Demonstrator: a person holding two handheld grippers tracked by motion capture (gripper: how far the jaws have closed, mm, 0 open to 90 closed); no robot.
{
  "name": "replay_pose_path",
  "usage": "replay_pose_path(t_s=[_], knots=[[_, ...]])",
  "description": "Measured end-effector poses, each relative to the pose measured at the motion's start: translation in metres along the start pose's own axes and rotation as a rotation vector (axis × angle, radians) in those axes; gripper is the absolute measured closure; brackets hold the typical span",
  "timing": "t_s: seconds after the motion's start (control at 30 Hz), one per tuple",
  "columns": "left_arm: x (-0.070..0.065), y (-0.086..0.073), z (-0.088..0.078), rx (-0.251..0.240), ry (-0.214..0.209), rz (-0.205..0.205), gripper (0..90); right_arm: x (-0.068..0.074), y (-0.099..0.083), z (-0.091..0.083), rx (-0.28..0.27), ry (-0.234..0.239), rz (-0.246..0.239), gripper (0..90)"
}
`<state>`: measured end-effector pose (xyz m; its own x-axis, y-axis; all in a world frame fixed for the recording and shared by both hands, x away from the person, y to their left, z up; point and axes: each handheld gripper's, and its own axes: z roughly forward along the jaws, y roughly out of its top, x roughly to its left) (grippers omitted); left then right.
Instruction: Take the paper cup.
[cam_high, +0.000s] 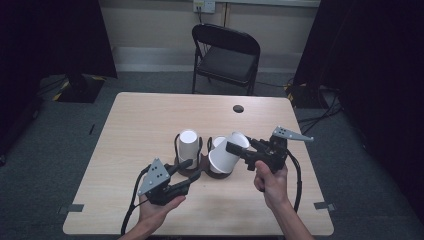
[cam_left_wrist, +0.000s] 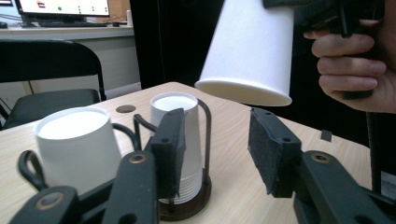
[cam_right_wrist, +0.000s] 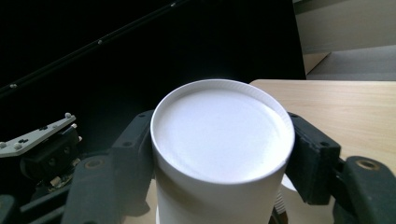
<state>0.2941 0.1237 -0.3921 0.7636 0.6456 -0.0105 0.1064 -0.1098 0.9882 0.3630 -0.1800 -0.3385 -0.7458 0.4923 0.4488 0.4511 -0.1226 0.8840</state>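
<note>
Two black wire cup holders stand mid-table. The left holder (cam_high: 186, 165) carries upside-down white cups (cam_high: 188, 144); the right holder (cam_high: 218, 172) carries a stack (cam_left_wrist: 180, 135) too. My right gripper (cam_high: 234, 150) is shut on a single white paper cup (cam_high: 225, 156), held tilted in the air just above the right holder. In the right gripper view this cup (cam_right_wrist: 219, 135) sits bottom-up between the jaws. My left gripper (cam_high: 194, 168) is open at the foot of the holders, with nothing between its pads (cam_left_wrist: 271, 154). The lifted cup (cam_left_wrist: 247, 51) hangs above and to its right.
The wooden table (cam_high: 140, 120) has a round cable hole (cam_high: 238, 108) near its far edge. A black folding chair (cam_high: 226, 55) stands behind the table. Dark curtains flank the room, and a monitor on a desk (cam_left_wrist: 60, 9) is far off.
</note>
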Motion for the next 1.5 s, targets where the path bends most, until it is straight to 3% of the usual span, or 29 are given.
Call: replay_pose_path(t_s=[0.1, 0.27, 0.6, 0.9, 1.17, 1.33, 1.5], knots=[[-0.005, 0.000, 0.000, -0.009, 0.015, 0.038, 58.4, 0.003, 0.000, 0.001, 0.022, 0.025, 0.010, 33.9], [-0.007, 0.000, 0.000, -0.013, 0.026, 0.067, 61.4, 0.008, -0.001, 0.004, 0.034, 0.070, 0.043, 33.9], [-0.007, 0.001, 0.006, -0.008, 0.035, 0.094, 65.3, 0.017, -0.002, 0.014, 0.097, 0.144, 0.098, 34.0], [-0.013, 0.004, 0.015, -0.032, 0.049, 0.138, 66.9, 0.019, -0.004, 0.019, 0.112, 0.165, 0.144, 34.0], [-0.015, 0.006, 0.019, -0.062, 0.071, 0.135, 67.7, 0.018, -0.009, 0.025, 0.127, 0.198, 0.202, 33.9], [-0.015, 0.006, 0.014, -0.076, 0.077, 0.134, 72.6, 0.019, -0.010, 0.027, 0.131, 0.217, 0.208, 33.1], [-0.009, 0.005, 0.012, -0.061, 0.035, 0.127, 81.7, 0.019, -0.012, 0.029, 0.149, 0.194, 0.189, 28.7]])
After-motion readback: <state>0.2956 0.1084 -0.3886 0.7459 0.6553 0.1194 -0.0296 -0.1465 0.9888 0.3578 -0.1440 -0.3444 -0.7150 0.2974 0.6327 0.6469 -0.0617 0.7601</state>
